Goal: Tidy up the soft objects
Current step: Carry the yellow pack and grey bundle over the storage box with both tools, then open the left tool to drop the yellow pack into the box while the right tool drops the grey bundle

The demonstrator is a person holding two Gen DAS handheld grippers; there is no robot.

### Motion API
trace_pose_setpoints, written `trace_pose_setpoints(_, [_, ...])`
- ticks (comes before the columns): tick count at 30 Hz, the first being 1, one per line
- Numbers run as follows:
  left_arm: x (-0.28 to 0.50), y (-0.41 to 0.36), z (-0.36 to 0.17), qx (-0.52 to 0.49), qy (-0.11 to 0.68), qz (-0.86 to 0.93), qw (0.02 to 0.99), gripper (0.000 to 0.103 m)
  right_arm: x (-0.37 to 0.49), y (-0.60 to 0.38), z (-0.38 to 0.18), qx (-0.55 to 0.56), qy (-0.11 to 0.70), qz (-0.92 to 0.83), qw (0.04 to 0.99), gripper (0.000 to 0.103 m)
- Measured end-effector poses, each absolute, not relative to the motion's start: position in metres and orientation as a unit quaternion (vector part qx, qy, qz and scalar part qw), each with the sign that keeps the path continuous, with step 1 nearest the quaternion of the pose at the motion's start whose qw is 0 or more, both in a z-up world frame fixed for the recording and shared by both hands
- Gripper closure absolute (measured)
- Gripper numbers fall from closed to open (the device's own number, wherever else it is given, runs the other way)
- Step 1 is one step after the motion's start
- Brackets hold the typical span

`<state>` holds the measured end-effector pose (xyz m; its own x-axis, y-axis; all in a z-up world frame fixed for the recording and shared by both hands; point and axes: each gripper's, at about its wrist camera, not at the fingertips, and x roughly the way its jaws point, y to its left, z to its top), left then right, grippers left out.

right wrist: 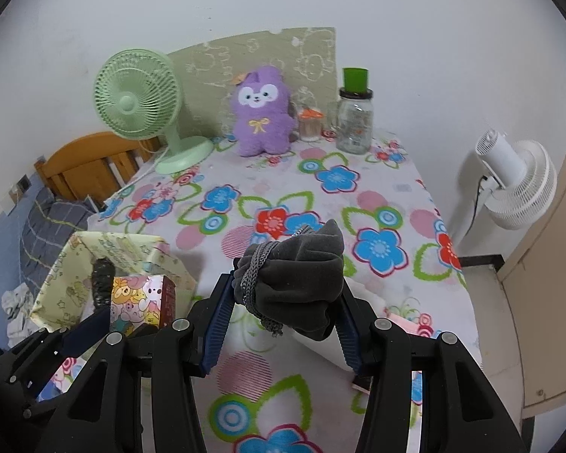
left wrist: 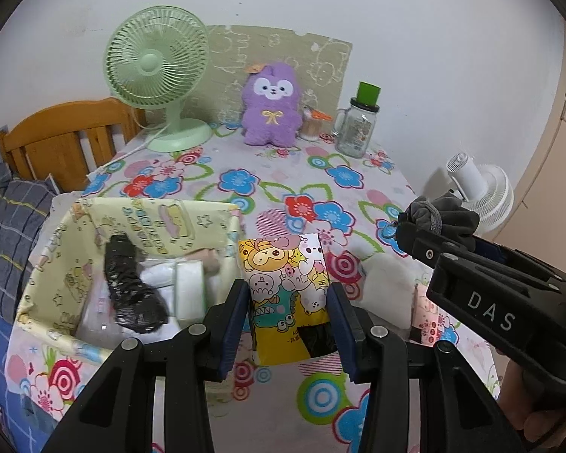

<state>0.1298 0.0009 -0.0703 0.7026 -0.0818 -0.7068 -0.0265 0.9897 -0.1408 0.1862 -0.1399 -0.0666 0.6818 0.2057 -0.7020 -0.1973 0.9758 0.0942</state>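
Cartoon pack (left wrist: 288,294) pinched by L fingers (left wrist: 288,324) beside box rim (left wrist: 230,234), grey bundle (right wrist: 298,283) in R fingers (right wrist: 283,324).

Wall (right wrist: 396,7): plain white, a few faint marks, evenly lit, no hard shadows. Tabletop (right wrist: 320,204) covered with a white cloth printed in blue, red and green flowers; pushed against the wall. Green patterned panel (right wrist: 275,53) leans upright against the wall at the tabletop's far edge. Left of the tabletop: orange wooden bed frame (left wrist: 60,132), slatted, with grey checked bedding (left wrist: 7,219) beside it. Right of the tabletop: white standing fan (right wrist: 517,185) on the floor, cord hanging down. Beige cabinet door (right wrist: 547,264) at the far right edge.
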Motion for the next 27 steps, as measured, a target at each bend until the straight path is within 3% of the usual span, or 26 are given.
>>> trace_pose_setpoints(27, [0.098,0.114,-0.061,-0.103,0.367,0.067,0.922,0.059,0.174,-0.01,-0.054,-0.037,0.373,0.198,0.905,0.049])
